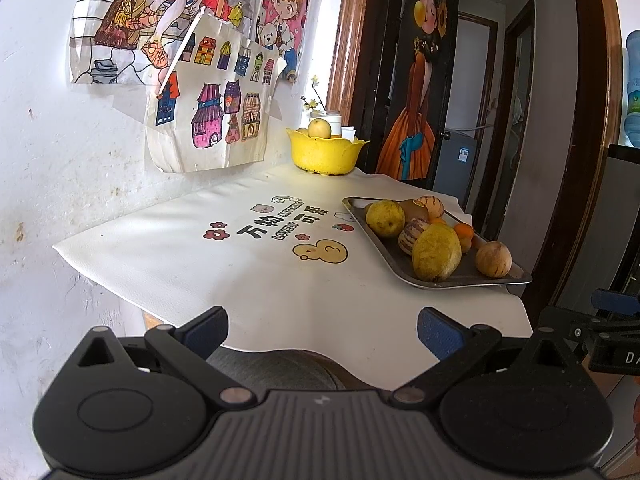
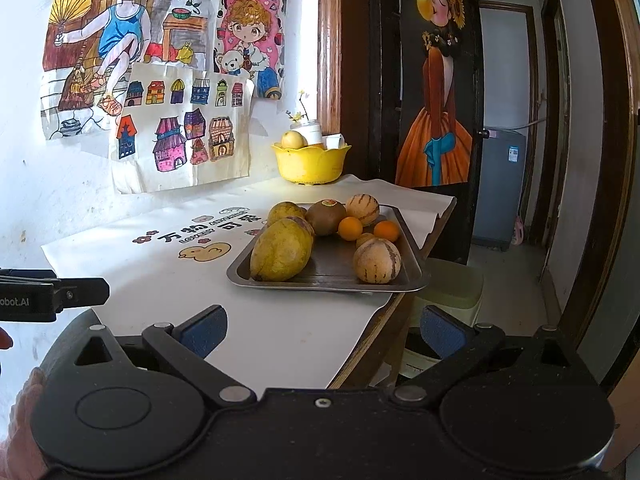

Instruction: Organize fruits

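Note:
A metal tray (image 1: 460,278) (image 2: 320,280) on the table's right side holds several fruits: a big yellow-green mango (image 1: 436,252) (image 2: 282,250), a yellow pear (image 1: 385,218), striped melons (image 2: 377,260), a kiwi (image 2: 326,216) and small oranges (image 2: 350,227). A yellow bowl (image 1: 326,154) (image 2: 310,162) at the table's far end holds a pale apple (image 1: 319,128) (image 2: 294,139). My left gripper (image 1: 322,332) is open and empty at the table's near edge. My right gripper (image 2: 322,332) is open and empty, short of the tray.
A white mat (image 1: 224,256) with printed cartoons covers the table. Drawings hang on the wall at left (image 1: 208,120). A white cup (image 2: 314,132) stands behind the bowl. The table's right edge drops to a pale bin (image 2: 452,292) and an open doorway.

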The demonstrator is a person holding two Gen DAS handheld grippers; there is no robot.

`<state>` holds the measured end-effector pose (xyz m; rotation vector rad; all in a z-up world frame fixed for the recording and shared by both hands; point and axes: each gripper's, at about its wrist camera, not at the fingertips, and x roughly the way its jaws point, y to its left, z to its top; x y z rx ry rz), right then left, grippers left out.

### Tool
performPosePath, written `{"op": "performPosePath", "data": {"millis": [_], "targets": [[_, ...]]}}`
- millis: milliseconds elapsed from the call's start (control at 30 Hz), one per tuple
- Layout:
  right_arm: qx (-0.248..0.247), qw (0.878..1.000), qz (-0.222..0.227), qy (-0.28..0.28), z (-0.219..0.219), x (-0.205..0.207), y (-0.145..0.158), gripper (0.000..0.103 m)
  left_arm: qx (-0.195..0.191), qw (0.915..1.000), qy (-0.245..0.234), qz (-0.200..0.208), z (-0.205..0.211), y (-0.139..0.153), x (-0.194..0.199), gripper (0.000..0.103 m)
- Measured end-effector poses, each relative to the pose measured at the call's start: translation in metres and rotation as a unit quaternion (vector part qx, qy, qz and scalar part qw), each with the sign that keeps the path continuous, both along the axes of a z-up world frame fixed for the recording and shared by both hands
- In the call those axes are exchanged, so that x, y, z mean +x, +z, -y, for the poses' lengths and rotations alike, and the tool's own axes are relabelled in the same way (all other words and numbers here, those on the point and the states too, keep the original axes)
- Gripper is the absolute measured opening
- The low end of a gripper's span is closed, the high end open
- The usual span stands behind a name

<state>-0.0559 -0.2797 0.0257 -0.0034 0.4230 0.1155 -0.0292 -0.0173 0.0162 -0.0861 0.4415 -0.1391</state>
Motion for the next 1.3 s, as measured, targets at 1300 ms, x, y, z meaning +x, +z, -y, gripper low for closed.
{"op": "performPosePath", "data": {"millis": [1300], "targets": [[-0.005, 1.000, 0.000, 0.005, -0.0019, -0.0013, 0.0002, 0.102, 0.014, 0.9999, -0.004, -0.002, 0.0038, -0.0010, -0.0014, 0.103]]}}
